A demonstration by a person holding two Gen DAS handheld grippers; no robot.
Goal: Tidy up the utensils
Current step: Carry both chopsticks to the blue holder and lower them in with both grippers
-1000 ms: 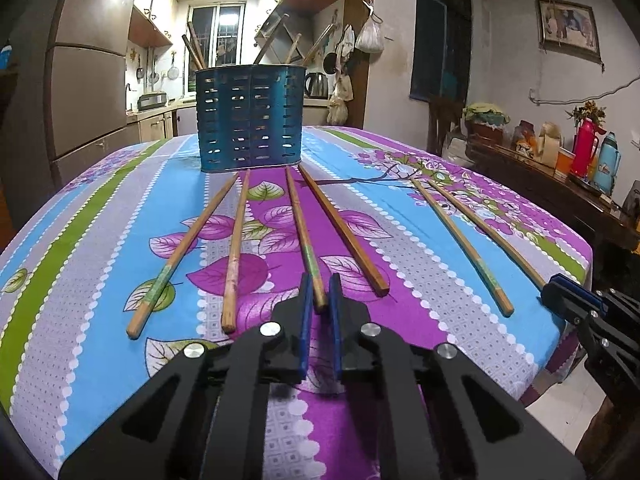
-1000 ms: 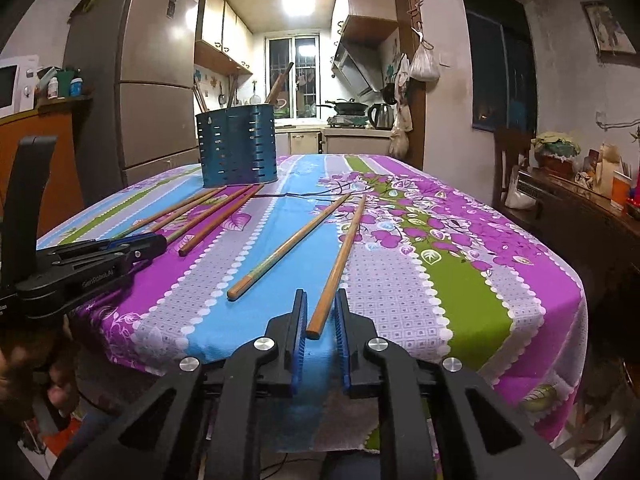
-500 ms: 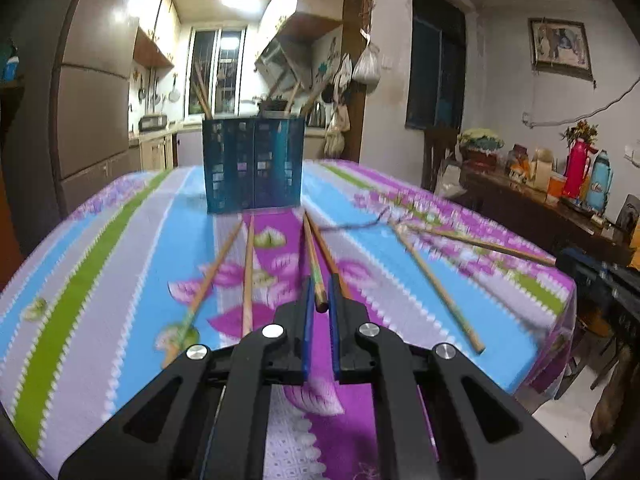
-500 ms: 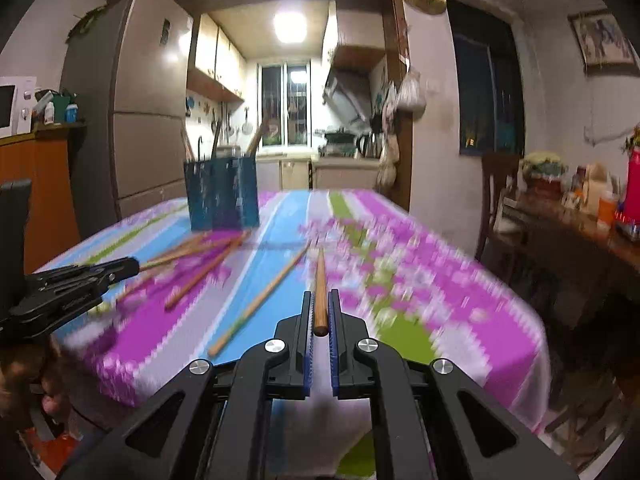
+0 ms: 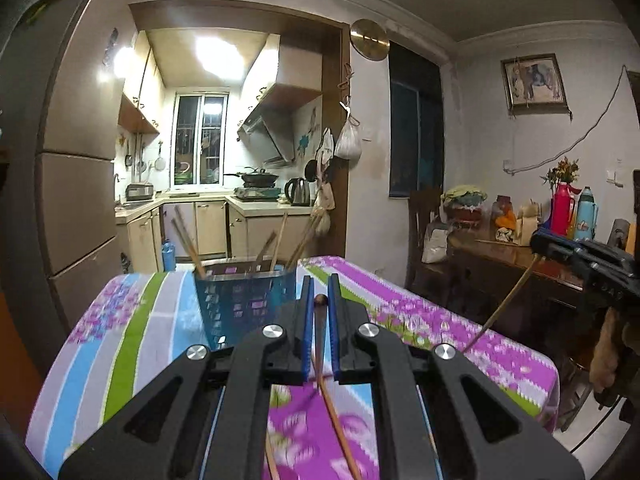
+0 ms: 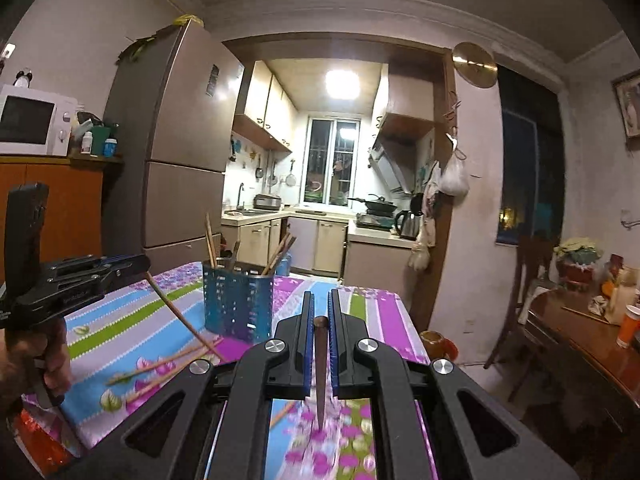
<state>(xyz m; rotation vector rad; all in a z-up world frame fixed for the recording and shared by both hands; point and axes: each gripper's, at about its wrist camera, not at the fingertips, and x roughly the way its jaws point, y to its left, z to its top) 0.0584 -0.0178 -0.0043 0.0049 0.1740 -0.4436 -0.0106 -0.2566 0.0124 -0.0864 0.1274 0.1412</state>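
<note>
Left wrist view: grips one wooden chopstick [image 5: 338, 420] in the clenched jaws of the left gripper [image 5: 319, 292], butt end poking up between the blue pads, shaft slanting down toward the floral tablecloth [image 5: 132, 340]. Right wrist view: pins a second chopstick [image 6: 320, 380] the same way in the shut right gripper [image 6: 320, 304], tip hanging clear above the cloth. Puts both sticks in the air, short of the blue perforated holder [image 6: 238, 304] standing further back on the table.

Judged roughly midway: counts several chopsticks already upright in the holder, two in hand, and at least three loose chopsticks [image 6: 160, 366] lying on the cloth just in front of it, with one more partly hidden under the right gripper. Leaves the two carried sticks to be dropped in, then the rest to be collected.

Finds little in the way beyond the sticks fanned out of the holder's mouth, likely to deflect a newcomer, and the two dangling shafts, close enough to cross. Takes in a fridge [image 6: 180, 160], a kettle [image 6: 408, 220] in the kitchen beyond, and a cluttered sideboard [image 5: 500, 252] well apart from the work.
</note>
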